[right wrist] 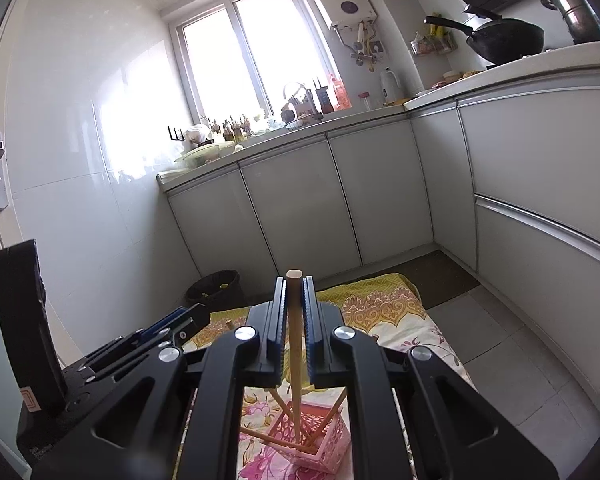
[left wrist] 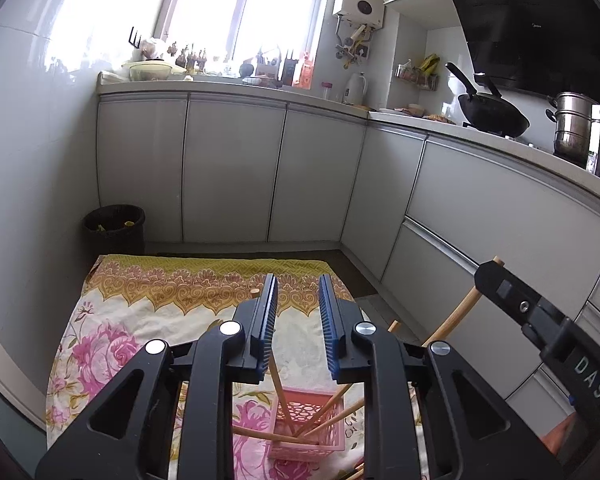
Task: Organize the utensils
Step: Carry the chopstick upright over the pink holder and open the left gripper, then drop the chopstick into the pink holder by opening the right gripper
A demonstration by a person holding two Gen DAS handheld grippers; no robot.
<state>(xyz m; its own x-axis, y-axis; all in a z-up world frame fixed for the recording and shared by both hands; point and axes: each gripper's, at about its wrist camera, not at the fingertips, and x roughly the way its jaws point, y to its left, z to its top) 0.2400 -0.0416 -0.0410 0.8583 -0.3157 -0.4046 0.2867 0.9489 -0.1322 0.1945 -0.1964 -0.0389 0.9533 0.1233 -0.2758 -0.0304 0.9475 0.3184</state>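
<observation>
Right wrist: right claw (right wrist: 295, 300) clamps chopstick (right wrist: 296, 360) over pink basket (right wrist: 332, 440) | left claw (left wrist: 298, 308) apart | bin (left wrist: 115, 228) behind

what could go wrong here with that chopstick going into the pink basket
1. The right gripper holds a chopstick upright over the small pink basket. The sticks already inside lean crosswise, so its tip could catch one and lever it out.
2. The basket sits on soft floral cloth and looks light; a sideways push might tip it.
3. The left gripper hangs open close by, risking a bump.
</observation>
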